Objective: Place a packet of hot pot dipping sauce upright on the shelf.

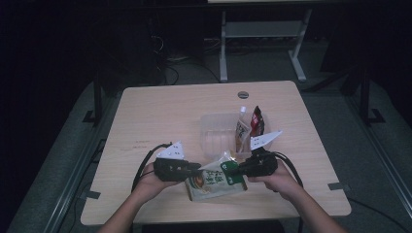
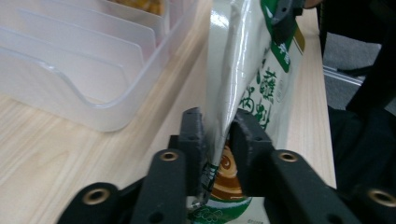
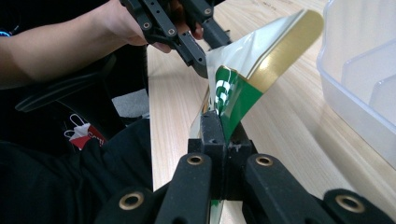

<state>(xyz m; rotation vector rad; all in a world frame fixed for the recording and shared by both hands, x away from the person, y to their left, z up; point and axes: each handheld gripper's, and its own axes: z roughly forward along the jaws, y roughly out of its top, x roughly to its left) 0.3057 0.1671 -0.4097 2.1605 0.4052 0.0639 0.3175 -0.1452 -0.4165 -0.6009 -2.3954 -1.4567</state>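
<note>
A white and green snack bag (image 1: 214,182) is held just above the table's front edge, one end in each gripper. My left gripper (image 1: 197,170) is shut on its left edge; in the left gripper view the jaws (image 2: 218,127) pinch the bag (image 2: 254,70) near its printed bottom. From the right, my right gripper (image 1: 232,171) is shut on a green corner. The right gripper view has its jaws (image 3: 224,131) clamped on the bag (image 3: 261,60), with the left gripper (image 3: 196,49) gripping the far end.
A clear plastic container (image 1: 214,133) with dividers stands just behind the bag, mid-table. A tan packet (image 1: 241,132) and a dark red packet (image 1: 257,124) stand in its right end. The container (image 2: 93,65) sits close to the left jaws and to the right gripper's right (image 3: 359,74).
</note>
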